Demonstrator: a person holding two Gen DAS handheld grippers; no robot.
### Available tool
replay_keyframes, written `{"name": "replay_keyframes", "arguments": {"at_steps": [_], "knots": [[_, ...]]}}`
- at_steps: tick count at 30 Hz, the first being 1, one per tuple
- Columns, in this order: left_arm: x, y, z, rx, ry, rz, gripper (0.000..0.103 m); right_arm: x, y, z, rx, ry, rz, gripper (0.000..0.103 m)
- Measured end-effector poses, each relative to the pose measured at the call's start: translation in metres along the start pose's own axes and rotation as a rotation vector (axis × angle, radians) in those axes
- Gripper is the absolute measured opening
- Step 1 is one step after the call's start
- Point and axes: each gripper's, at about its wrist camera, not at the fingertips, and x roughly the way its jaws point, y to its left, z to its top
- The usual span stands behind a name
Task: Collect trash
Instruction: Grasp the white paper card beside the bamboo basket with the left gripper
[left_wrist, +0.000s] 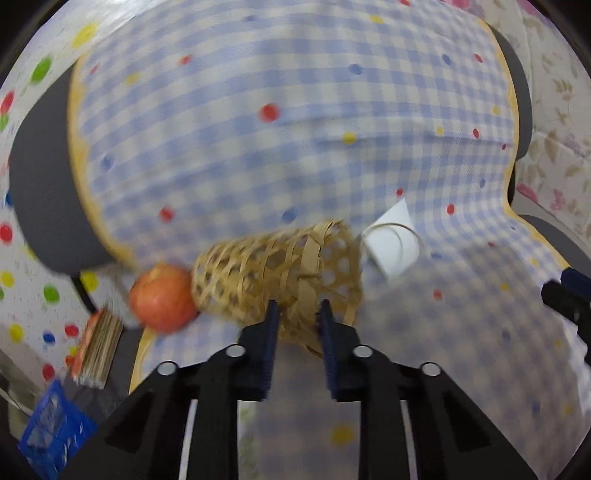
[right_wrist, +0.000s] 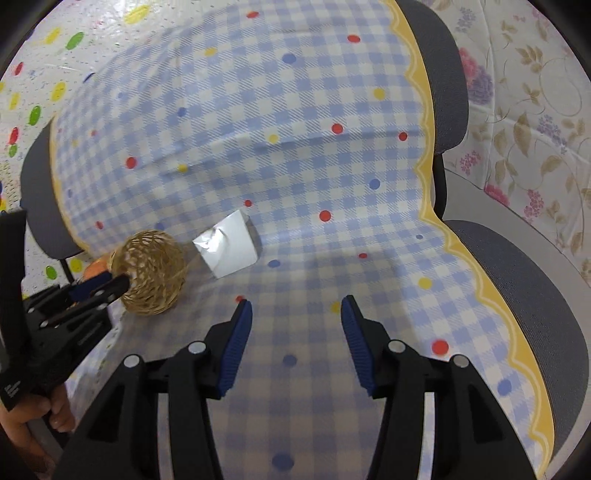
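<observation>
While a blue-and-white checked cloth (right_wrist: 295, 147) dotted in red, yellow and blue covers the table, the left gripper (left_wrist: 297, 310) has its blue-padded fingers (left_wrist: 272, 325) drawn narrow on the rim of a small woven basket (left_wrist: 266, 273), a strip of the rim caught between the two pads. That basket lies tipped on its side, its open mouth turned toward a crumpled white paper cup (left_wrist: 391, 243) just beside it on the cloth; whether the two touch cannot be told through the blur. At the basket's closed end, near the table's yellow-trimmed edge, sits a round orange-red fruit (left_wrist: 162, 299), pressed close against the weave. From the right wrist view the same basket (right_wrist: 151, 273) shows end-on with the left gripper (right_wrist: 123, 286) closed on it and a hand (right_wrist: 40, 417) wrapped around the tool's grip below. The right gripper (right_wrist: 295, 310) hovers over bare cloth with its fingers (right_wrist: 240, 332) standing apart at a middling width and nothing between them, short of the paper cup (right_wrist: 229, 247), which lies ahead and a little to its left. Dark grey chairs (right_wrist: 443, 74) stand along the table's far and right edges.
</observation>
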Motion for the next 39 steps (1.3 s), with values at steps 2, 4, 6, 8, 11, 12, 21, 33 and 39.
{"name": "replay_keyframes", "arguments": {"at_steps": [2,4,6,8,11,12,21,33,39], "knots": [[-0.008,0.016,-0.013,-0.042,0.044,-0.038,0.013,-0.008,0.003,-0.003,-0.003,-0.005,0.008,0.05],[-0.014,0.026,-0.022,-0.061,0.063,-0.041,0.013,-0.015,0.007,-0.005,-0.01,-0.01,0.013,0.05],[-0.022,0.03,-0.027,-0.069,0.066,-0.044,0.017,-0.022,0.01,-0.008,-0.019,-0.017,0.015,0.05],[-0.036,0.031,-0.025,-0.075,0.034,-0.062,0.037,-0.029,0.011,-0.008,-0.021,-0.028,0.013,0.05],[-0.062,0.019,-0.012,-0.041,-0.067,-0.076,0.058,-0.038,0.01,-0.007,-0.017,-0.052,-0.006,0.05],[-0.068,0.011,-0.004,-0.023,-0.097,-0.091,0.058,-0.041,0.008,-0.006,-0.012,-0.063,-0.015,0.05],[0.0,-0.058,0.053,0.059,-0.074,-0.143,0.067,-0.042,-0.018,-0.009,0.026,-0.083,-0.07,0.05],[0.11,-0.072,0.078,0.003,0.106,-0.166,0.05,-0.008,-0.059,-0.01,0.086,-0.039,-0.11,0.05],[0.106,-0.067,0.071,0.017,0.101,-0.225,0.014,-0.003,-0.056,-0.013,0.079,-0.018,-0.083,0.05]]}}
